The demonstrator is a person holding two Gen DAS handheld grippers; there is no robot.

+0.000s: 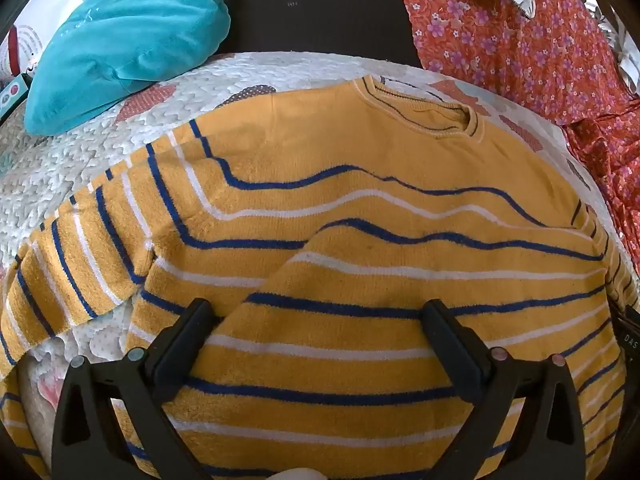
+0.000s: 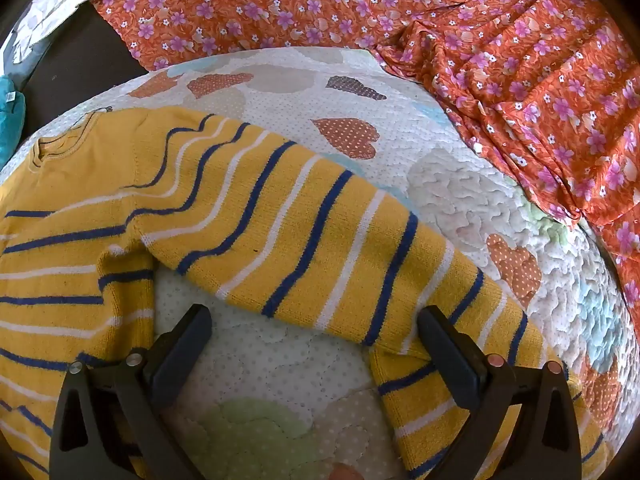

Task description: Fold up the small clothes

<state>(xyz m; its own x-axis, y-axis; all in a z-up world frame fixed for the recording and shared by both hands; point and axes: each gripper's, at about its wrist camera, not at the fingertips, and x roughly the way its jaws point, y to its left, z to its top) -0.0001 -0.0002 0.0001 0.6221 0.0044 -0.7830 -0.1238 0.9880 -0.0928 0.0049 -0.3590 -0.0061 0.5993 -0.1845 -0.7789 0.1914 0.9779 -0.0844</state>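
A small yellow sweater (image 1: 320, 184) with blue and white stripes lies flat on a white quilted bedspread (image 1: 80, 168), collar (image 1: 424, 112) at the far side. A fold of its body rises between the fingers of my left gripper (image 1: 320, 320), which is open above it. In the right wrist view the sweater's right sleeve (image 2: 320, 240) stretches toward the lower right, its cuff end bent back under the right finger. My right gripper (image 2: 316, 328) is open, hovering over the bedspread (image 2: 280, 360) just below the sleeve.
A teal cushion (image 1: 128, 40) lies at the far left. An orange floral cloth (image 2: 480, 60) is bunched along the far and right sides; it also shows in the left wrist view (image 1: 520, 40). A dark surface (image 1: 320, 8) lies beyond the quilt.
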